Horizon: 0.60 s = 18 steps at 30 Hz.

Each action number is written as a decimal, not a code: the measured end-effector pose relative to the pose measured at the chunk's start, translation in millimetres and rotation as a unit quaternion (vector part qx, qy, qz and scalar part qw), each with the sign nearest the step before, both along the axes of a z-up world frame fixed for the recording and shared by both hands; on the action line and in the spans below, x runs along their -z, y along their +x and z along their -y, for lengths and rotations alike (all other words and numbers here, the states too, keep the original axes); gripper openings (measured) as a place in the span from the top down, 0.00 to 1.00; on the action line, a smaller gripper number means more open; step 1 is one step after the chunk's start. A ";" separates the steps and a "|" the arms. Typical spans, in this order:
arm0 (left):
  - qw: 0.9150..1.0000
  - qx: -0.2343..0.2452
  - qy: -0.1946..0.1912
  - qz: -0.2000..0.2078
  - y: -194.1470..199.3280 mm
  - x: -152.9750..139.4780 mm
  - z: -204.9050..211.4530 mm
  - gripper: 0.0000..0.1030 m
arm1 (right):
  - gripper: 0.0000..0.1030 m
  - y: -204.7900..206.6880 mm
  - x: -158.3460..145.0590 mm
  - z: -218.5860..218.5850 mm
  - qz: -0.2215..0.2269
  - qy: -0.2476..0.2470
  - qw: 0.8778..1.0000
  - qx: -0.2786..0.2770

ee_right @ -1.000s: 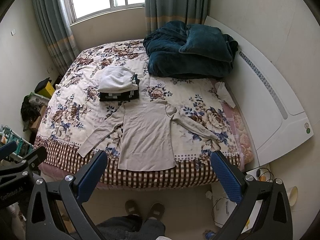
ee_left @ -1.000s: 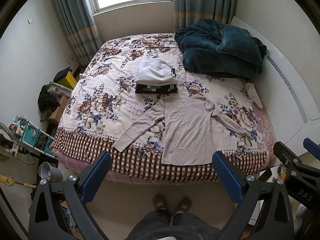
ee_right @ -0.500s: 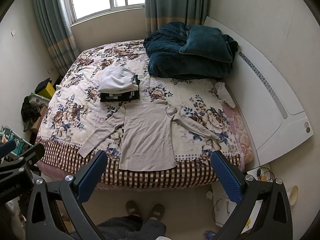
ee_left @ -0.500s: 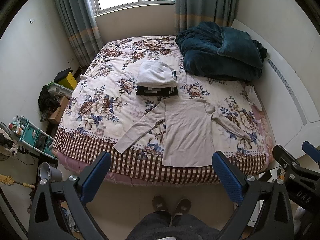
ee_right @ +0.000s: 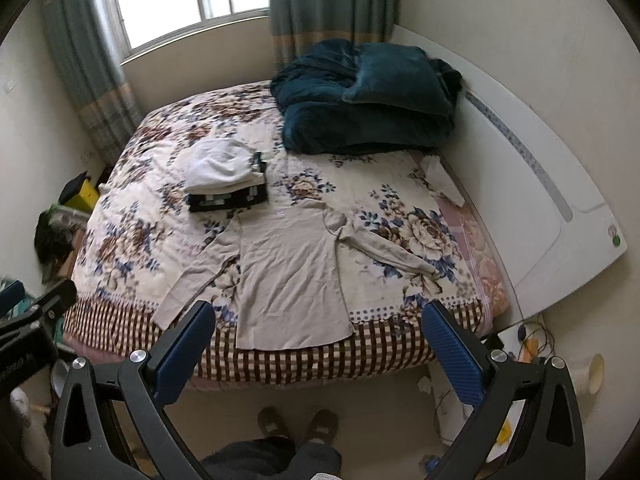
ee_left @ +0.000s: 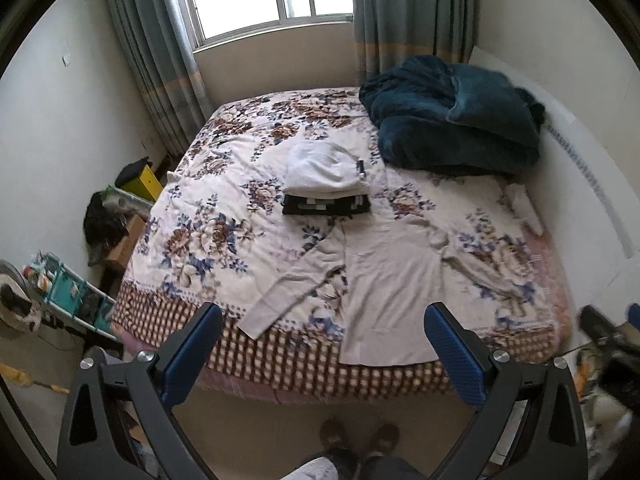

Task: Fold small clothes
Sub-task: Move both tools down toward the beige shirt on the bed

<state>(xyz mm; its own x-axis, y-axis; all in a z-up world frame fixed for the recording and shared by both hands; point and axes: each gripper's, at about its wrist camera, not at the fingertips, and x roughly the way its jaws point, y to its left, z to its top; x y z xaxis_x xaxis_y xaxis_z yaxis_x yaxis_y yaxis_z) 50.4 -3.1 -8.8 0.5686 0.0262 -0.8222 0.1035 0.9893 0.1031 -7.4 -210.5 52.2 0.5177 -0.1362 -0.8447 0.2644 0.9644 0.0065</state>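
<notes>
A beige long-sleeved top [ee_left: 390, 280] [ee_right: 288, 268] lies flat on the floral bed cover [ee_left: 212, 220] [ee_right: 132, 236], sleeves spread, hem at the near checked edge. Behind it stands a stack of folded clothes [ee_left: 324, 180] [ee_right: 226, 178], white on top of black. My left gripper [ee_left: 324, 354] hangs open above the floor in front of the bed, well short of the top. Held the same way, my right gripper [ee_right: 318, 350] is open with nothing between its fingers.
A dark teal blanket [ee_left: 452, 128] [ee_right: 368, 96] is heaped at the far right by the white headboard [ee_right: 540, 192]. Clutter and a teal rack [ee_left: 72, 292] fill the floor at the left. A person's feet in slippers [ee_right: 298, 424] stand before the bed.
Both grippers have shifted slightly, so the bed sits a little differently in each view. The top and the stack have not moved; both grippers stay open.
</notes>
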 end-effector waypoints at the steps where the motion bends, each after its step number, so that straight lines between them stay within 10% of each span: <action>1: 1.000 0.003 0.002 0.000 10.5 9.6 2.2 0.00 | 0.00 3.5 6.2 2.3 -0.002 0.001 1.000 0.008; 18: 0.996 0.047 0.040 -0.066 159.7 162.7 88.0 0.00 | 0.00 155.2 189.9 145.9 -0.064 -0.005 0.979 0.196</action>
<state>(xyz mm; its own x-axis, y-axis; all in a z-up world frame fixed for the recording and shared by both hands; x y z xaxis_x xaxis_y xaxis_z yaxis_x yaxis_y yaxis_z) 210.1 -91.1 -171.4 0.4588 0.0463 -0.8873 0.2134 0.9637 0.1607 147.8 -356.4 -137.7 0.3146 -0.3106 -0.8970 0.6114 0.7891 -0.0589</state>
